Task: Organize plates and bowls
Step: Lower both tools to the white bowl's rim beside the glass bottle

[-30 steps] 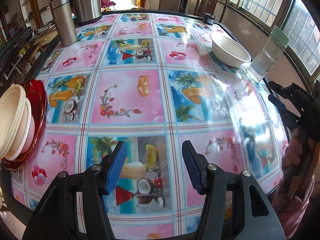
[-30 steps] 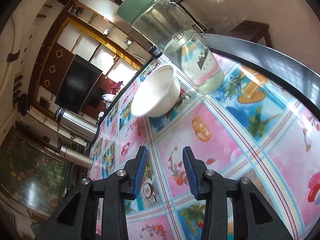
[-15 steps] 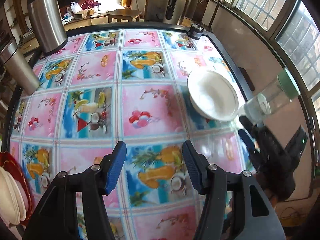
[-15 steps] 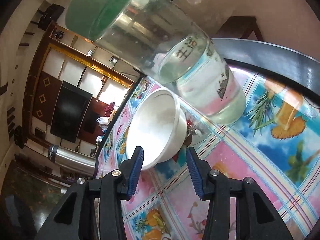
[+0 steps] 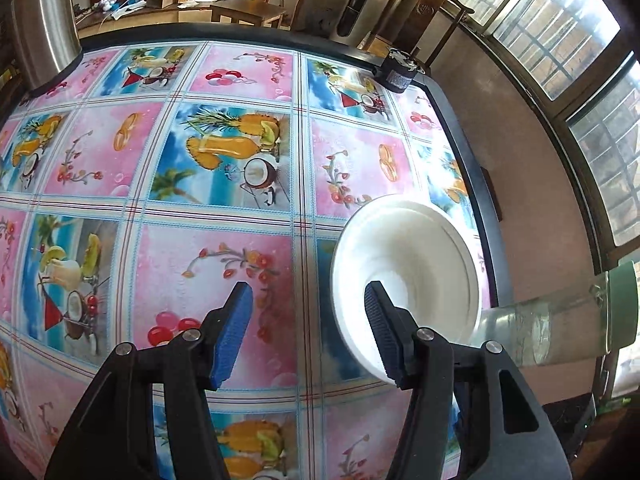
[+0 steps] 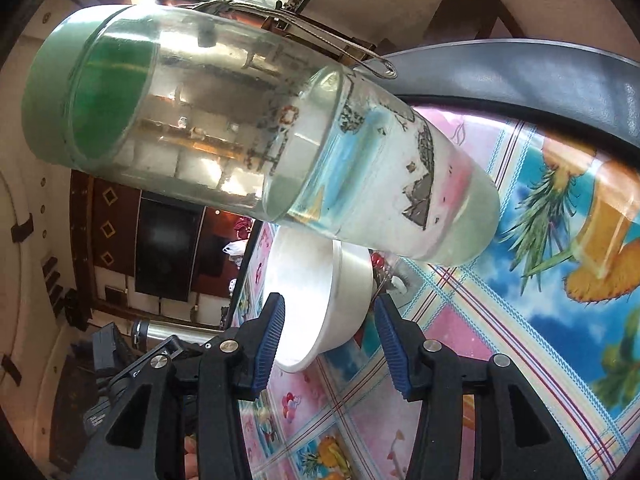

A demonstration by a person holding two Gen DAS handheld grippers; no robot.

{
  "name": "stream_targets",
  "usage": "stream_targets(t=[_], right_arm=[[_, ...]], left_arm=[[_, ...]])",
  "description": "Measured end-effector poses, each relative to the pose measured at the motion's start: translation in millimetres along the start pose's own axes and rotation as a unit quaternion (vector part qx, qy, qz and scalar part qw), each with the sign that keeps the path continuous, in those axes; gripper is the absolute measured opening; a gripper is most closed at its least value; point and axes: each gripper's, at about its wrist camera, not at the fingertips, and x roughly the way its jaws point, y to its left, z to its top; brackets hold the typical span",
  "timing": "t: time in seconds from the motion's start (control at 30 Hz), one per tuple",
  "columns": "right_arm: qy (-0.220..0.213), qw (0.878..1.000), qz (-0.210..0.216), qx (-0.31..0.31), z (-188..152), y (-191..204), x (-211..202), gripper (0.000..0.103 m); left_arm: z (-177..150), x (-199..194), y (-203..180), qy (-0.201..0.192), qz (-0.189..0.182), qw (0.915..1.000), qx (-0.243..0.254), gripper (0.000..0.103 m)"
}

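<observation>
**2 grippers close on a lone white bowl at the table's edge**

A white bowl (image 5: 404, 276) sits upright on the fruit-print table (image 5: 224, 184), near its dark rim and just beside a clear bottle (image 6: 280, 152) with a green cap, partly filled with water. The left gripper (image 5: 308, 336) hangs over the table with its jaws wide apart and nothing between them; its right-hand blue pad overlaps the bowl's near side in the picture, though whether it touches cannot be told. The right gripper (image 6: 330, 344) is likewise wide open and empty, its 2 pads framing the bowl's side wall from low over the table.

The bowl looks thin-walled and light, probably plastic or foam, with a smooth, slightly glossy surface that could slip under a loose pinch. Its flared rim is the likely place to take hold: 1 pad inside, 1 outside, squeezed gently so the wall does not buckle. The bottle stands so near that a careless sweep could knock it over and spill it.

Compared with 1 second ago, both cameras are far closer to the bowl. Then it lay well across the table from the left gripper, with a stack of bowls on a red plate at that view's left edge; that stack is now out of frame. In the right view the bottle has swelled to fill the upper picture. Jaw spacing looks unchanged on both.
</observation>
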Motion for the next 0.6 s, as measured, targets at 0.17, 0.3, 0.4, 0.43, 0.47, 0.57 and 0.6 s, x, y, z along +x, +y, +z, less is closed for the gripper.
stream_targets(t=[0.17,0.3,0.4,0.43,0.47,0.57,0.6], right_arm=[[-0.008,1.000,0.001,0.006,2,-3,2,0.051],[-0.008,1.000,0.010,0.004,1,-3,8,0.057],[-0.006,1.000,0.016,0.008,0,-6,13,0.062],[-0.007,1.000,0.015,0.010,0,-7,15,0.064],[-0.008,1.000,0.013,0.011,0,-9,16,0.064],[-0.013,1.000,0.011,0.020,4,-13,20,0.066],[-0.011,1.000,0.011,0.023,4,-14,21,0.066]], left_arm=[[0,16,-9,0.014,-0.013,0.9998,0.003,0.057],[-3,23,-14,0.020,-0.022,0.9996,0.005,0.057],[-4,26,-15,0.023,-0.022,0.9995,0.007,0.057],[-4,27,-15,0.025,-0.024,0.9994,0.005,0.057],[-4,28,-15,0.026,-0.026,0.9993,0.004,0.057],[-5,32,-16,0.032,-0.030,0.9990,0.009,0.057],[-6,33,-17,0.034,-0.032,0.9988,0.011,0.057]])
